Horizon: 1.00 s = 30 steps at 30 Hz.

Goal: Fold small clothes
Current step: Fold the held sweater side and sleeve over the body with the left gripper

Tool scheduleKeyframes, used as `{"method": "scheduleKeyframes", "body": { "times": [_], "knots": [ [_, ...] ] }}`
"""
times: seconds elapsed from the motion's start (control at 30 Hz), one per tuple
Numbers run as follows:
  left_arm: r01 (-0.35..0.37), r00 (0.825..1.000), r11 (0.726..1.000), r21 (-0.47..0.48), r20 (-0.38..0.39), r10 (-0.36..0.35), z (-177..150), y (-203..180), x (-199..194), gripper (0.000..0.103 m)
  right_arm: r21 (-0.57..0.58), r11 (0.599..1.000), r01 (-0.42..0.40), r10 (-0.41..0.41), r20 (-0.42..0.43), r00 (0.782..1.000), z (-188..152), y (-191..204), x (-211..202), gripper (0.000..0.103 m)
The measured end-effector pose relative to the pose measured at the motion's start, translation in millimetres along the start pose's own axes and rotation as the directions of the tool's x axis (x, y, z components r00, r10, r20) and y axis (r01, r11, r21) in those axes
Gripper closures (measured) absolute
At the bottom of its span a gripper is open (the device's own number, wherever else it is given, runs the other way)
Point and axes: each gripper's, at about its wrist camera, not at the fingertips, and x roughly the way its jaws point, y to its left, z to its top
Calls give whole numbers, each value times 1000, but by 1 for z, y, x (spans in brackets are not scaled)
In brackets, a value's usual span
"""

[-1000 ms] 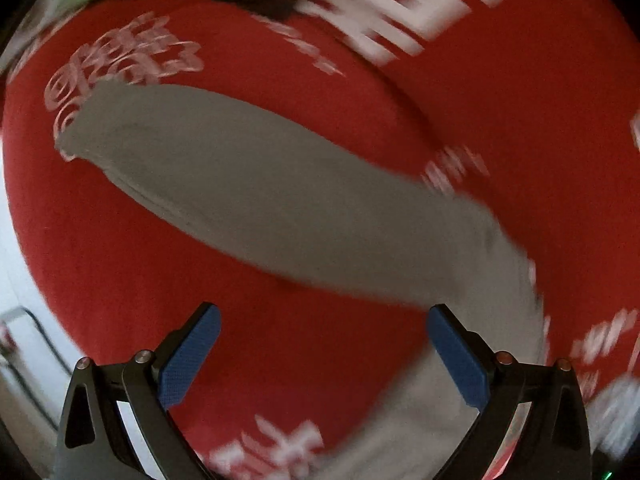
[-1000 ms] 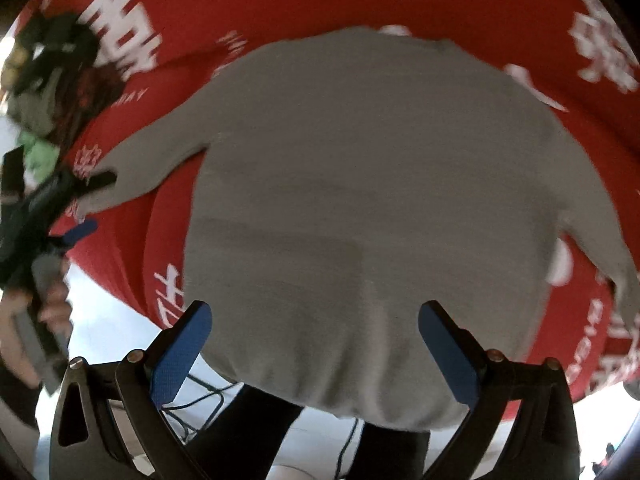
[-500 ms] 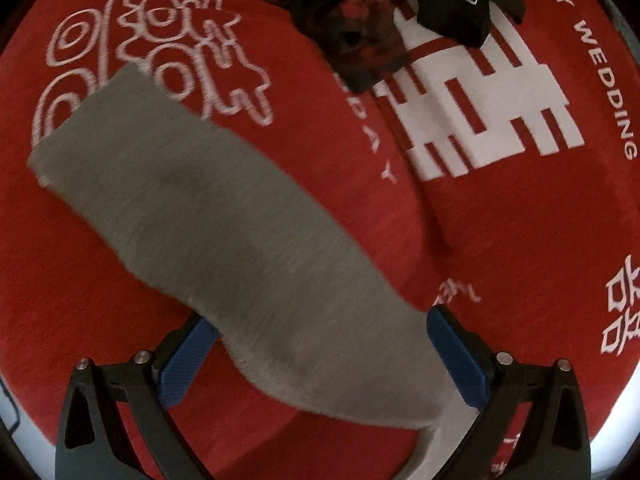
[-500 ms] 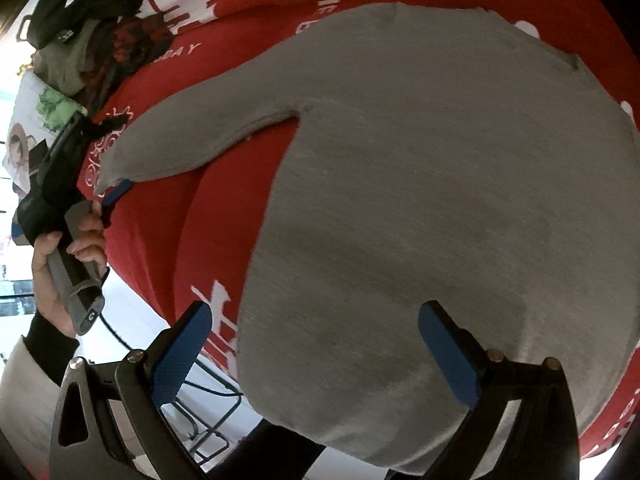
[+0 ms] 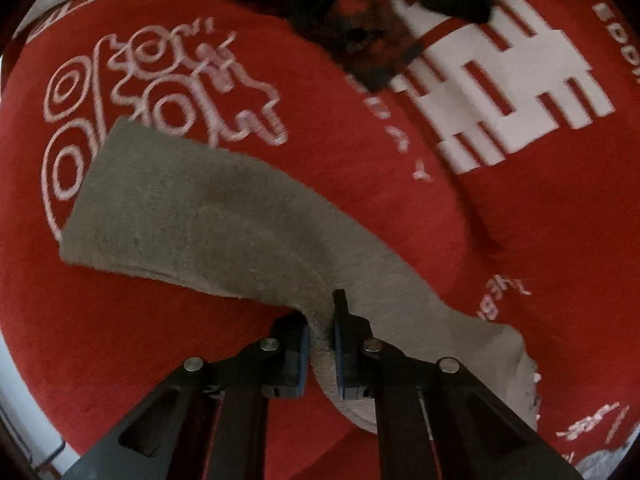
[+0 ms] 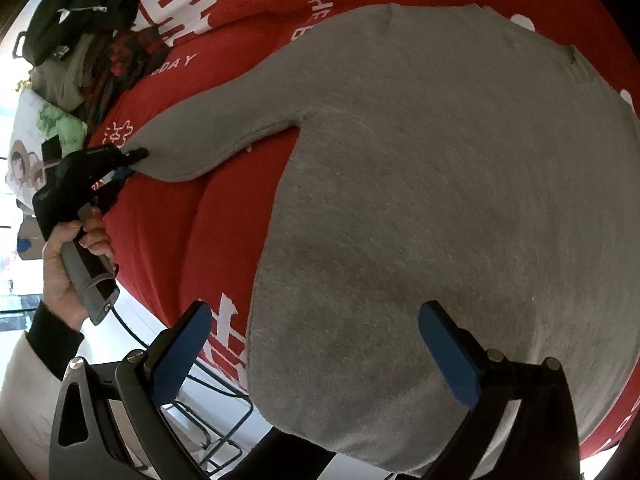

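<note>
— On the red cloth (image 6: 248,52) with the white lettering, what's lying there?

— A grey sweater (image 6: 440,200), spread flat with its body filling most of the right wrist view. Its hem hangs a little over the near edge of the cloth, and one sleeve (image 5: 192,208) runs out to the side, away from the body.

— And the left gripper (image 5: 320,344)?

— Its jaws have just been closing, and now they pinch a raised fold of that sleeve between the blue pads (image 5: 303,354). The fabric bunches up between the two fingers, while the cuff end lies flat on the cloth beyond them, over a looping white pattern (image 5: 160,84).

— Can you see it from the other side?

— Yes, in the right wrist view a hand (image 6: 68,268) with a dark cuff and a white sleeve holds the left tool by its handle, the tip at the sleeve's end.

— The right gripper (image 6: 316,352)?

— Jaws spread wide, nothing between the pads. It hangs over the lower part of the sweater's body, near the hem.

— Anything else on the cloth?

— A heap of dark clothes (image 6: 80,12) at the far edge, well apart from the sweater, one of them red and black.
</note>
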Motion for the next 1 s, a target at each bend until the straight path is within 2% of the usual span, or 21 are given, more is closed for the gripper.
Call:
{"method": "scheduleKeyframes", "body": {
  "times": [0.13, 0.23, 0.3, 0.37, 0.47, 0.53, 0.63, 0.7, 0.77, 0.8, 0.87, 0.93, 0.97, 1.0],
  "knots": [
    [104, 994, 987, 120, 25, -107, -7, -36, -23, 92, 34, 999, -3, 2, 10, 1000, -6, -15, -3, 0],
    [197, 979, 952, 236, 4, -204, -18, -84, -38, 92, 56, 998, -1, -1, 30, 1000, -8, -27, -10, 0],
    [280, 958, 911, 304, -30, -284, -29, -122, -48, 92, 76, 997, -1, -3, 49, 999, -9, -38, -17, 0],
    [351, 933, 853, 387, -72, -351, -46, -166, -56, 92, 102, 995, -2, -7, 79, 997, -10, -52, -29, 0],
    [463, 884, 750, 471, -183, -431, -81, -234, -58, 92, 145, 989, 0, -19, 130, 991, -13, -75, -46, 0],
    [511, 858, 686, 518, -264, -440, -115, -277, -47, 92, 187, 982, 5, -36, 166, 985, -15, -96, -58, 0],
    [559, 829, 618, 554, -384, -406, -170, -325, -18, 92, 260, 965, 16, -72, 206, 976, -21, -130, -75, 0],
    [556, 830, 591, 584, -434, -351, -202, -344, 4, 92, 316, 948, 25, -100, 224, 969, -28, -158, -84, 0],
    [525, 845, 575, 627, -469, -259, -236, -354, 32, 92, 357, 934, 36, -124, 227, 966, -34, -180, -89, 0],
    [518, 845, 574, 635, -482, -229, -245, -356, 42, 92, 376, 926, 43, -136, 225, 965, -38, -191, -90, 0],
    [479, 859, 577, 662, -489, -151, -262, -355, 58, 92, 408, 911, 57, -156, 214, 964, -46, -211, -90, 0],
    [453, 869, 579, 678, -481, -116, -270, -347, 61, 87, 437, 897, 67, -170, 201, 965, -53, -225, -87, 0],
    [434, 880, 578, 691, -463, -107, -271, -345, 57, 72, 447, 892, 65, -170, 197, 966, -54, -235, -90, 0],
    [412, 892, 576, 706, -440, -99, -271, -342, 53, 46, 457, 887, 67, -173, 193, 966, -56, -240, -90, 0]
  ]
}}
